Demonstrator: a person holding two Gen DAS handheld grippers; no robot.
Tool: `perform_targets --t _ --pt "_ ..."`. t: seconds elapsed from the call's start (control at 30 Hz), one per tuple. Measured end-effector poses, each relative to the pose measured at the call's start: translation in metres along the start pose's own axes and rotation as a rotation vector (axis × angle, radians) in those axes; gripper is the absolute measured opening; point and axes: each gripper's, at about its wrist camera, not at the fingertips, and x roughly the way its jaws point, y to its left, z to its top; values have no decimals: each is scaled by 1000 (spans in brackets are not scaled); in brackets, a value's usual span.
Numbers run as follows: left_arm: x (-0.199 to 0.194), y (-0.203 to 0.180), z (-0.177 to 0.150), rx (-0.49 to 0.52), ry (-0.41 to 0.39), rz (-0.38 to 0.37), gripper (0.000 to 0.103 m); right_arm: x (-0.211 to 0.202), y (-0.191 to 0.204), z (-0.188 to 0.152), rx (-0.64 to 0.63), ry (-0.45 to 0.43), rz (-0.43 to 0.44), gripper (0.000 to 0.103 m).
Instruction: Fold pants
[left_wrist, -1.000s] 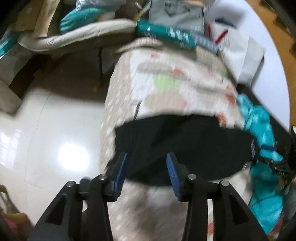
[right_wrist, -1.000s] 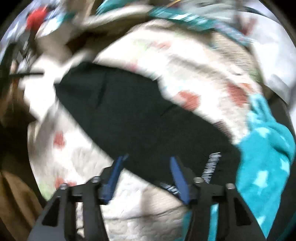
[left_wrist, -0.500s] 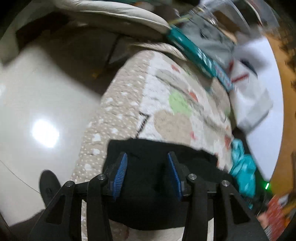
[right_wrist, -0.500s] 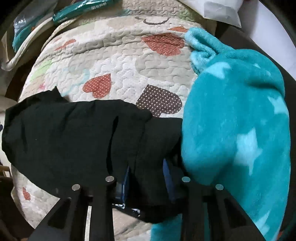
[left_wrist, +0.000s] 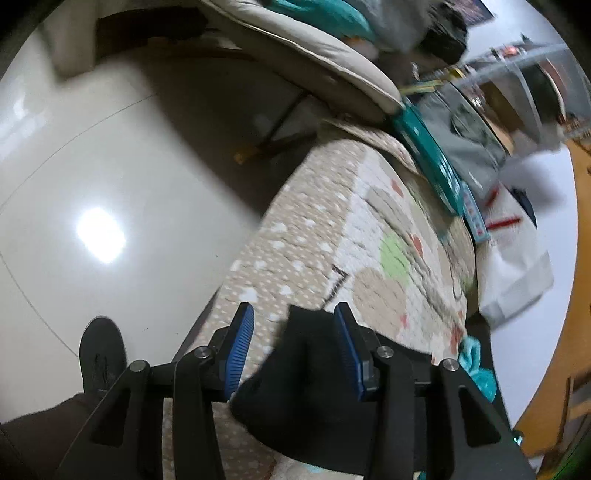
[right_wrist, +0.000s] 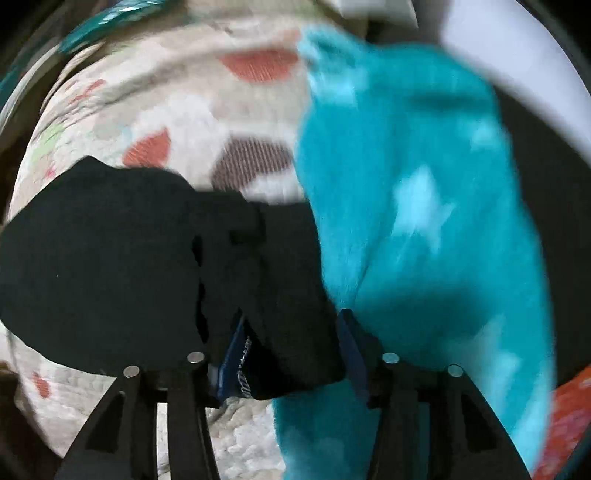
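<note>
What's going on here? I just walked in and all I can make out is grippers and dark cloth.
A person holding a gripper in each hand is folding black pants on a quilt with heart patches. The left gripper is open, with a corner of the pants between its fingers. The right gripper also has the black fabric bunched between its open fingers, right beside a teal star-print blanket. The pants are still rumpled, not neatly folded.

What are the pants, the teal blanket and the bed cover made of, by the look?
Pants: thin matte black fabric, likely cotton knit; it drapes in limp, soft folds. Teal blanket: plush fleece, going by its fuzzy pile and pale stars, though the view is blurred. Bed cover: quilted cotton-like cloth, with stitched puffy texture and printed hearts.
</note>
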Motion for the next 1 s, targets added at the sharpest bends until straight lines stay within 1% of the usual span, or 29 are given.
perform_targets --t 0.07,0.1,0.13,0.17,0.2,0.3,0.37,0.43,0.47,0.5,0.53,0.57,0.6,0.63,0.67,0.7,0.73,0.77,0.83,0.87,0.93,1.0 --pt "-2 4 2 -25 -9 -1 47 -25 26 8 -83 -104 -79 67" --pt "-2 5 3 -31 -12 5 47 -35 40 14 -117 -153 -80 69" --pt "-2 5 3 -29 -13 13 47 -43 56 20 -153 -199 -47 70" --pt "-2 4 3 -21 -12 23 47 -48 75 25 -190 -227 8 71" --pt "-1 4 2 -12 -8 35 47 -50 97 31 -230 -229 63 71" --pt "2 4 0 -5 4 50 47 -40 155 47 -334 -209 182 71" --pt "4 4 1 -3 12 55 47 -25 184 59 -377 -207 208 71" --pt "8 5 0 2 26 67 47 -4 206 72 -392 -189 221 68" --pt "10 6 -1 0 39 79 47 9 215 78 -399 -167 216 62" --pt "12 7 -1 -3 48 83 47 25 220 84 -396 -138 190 59" --pt "13 9 -1 -5 57 87 48 38 221 89 -384 -106 164 60" --pt "15 11 -2 -8 64 98 48 46 218 94 -351 -83 165 68" --pt "16 15 -3 -16 69 114 48 46 211 99 -294 -89 165 74" --pt "17 18 -4 -26 71 128 48 44 206 101 -258 -99 139 74" --pt "17 22 -4 -42 74 139 48 38 206 102 -236 -121 79 74" --pt "18 27 -5 -68 79 143 47 31 209 100 -244 -152 9 74" --pt "18 31 -6 -89 83 137 47 23 216 97 -272 -183 -25 74" --pt "16 36 -8 -115 84 125 47 11 230 92 -328 -225 -16 74" --pt "10 40 -14 -139 72 110 47 -6 254 84 -411 -276 57 74" --pt "6 41 -18 -149 63 96 47 -17 267 77 -455 -294 119 74" --pt "-2 44 -26 -170 45 66 47 -33 294 64 -530 -305 242 74" --pt "-10 51 -33 -197 18 58 47 -47 330 48 -618 -293 347 74"
